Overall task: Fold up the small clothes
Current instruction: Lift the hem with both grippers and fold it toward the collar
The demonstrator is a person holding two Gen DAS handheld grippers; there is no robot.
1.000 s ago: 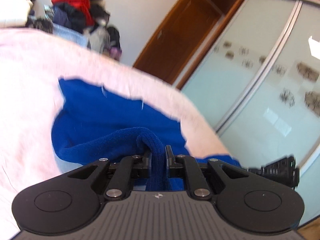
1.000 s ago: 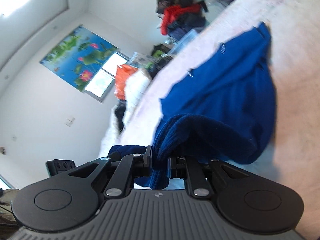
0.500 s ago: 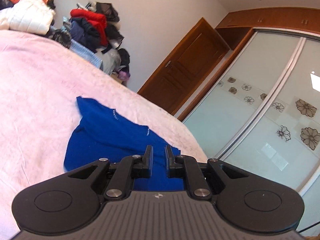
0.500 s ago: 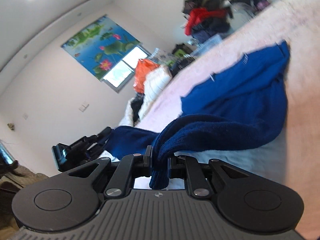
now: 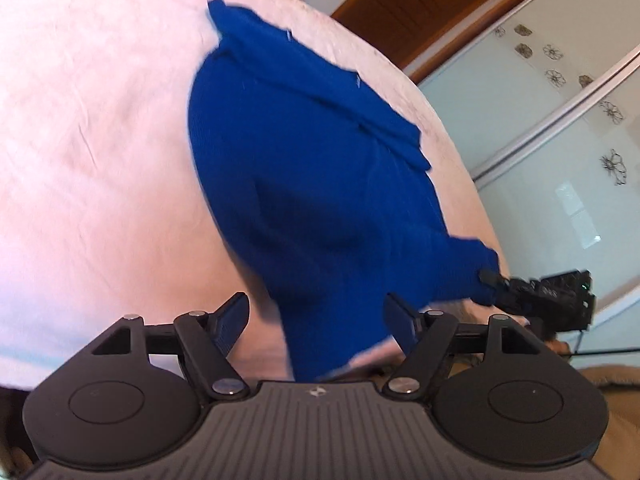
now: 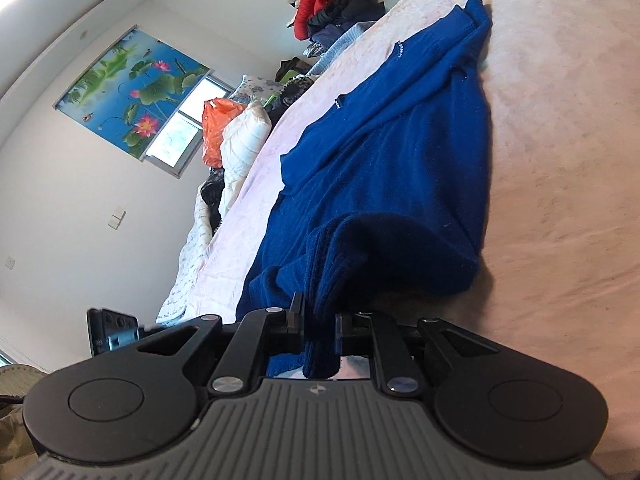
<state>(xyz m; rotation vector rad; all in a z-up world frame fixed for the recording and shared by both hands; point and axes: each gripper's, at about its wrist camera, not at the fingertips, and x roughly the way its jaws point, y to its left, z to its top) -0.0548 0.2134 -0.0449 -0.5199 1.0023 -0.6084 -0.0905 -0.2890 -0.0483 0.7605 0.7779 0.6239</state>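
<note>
While the pink bed carries the blue sweater near its edge, the right gripper clamps a bunched ribbed fold of it; the left gripper gapes wide, holding nothing, cloth lying between its fingers.

This is a home bedroom: a bed under a pink cover fills the room, with clothes heaped at its far end. Sliding wardrobe doors with flower prints, a wooden door and a lotus-painted window blind line the walls.
</note>
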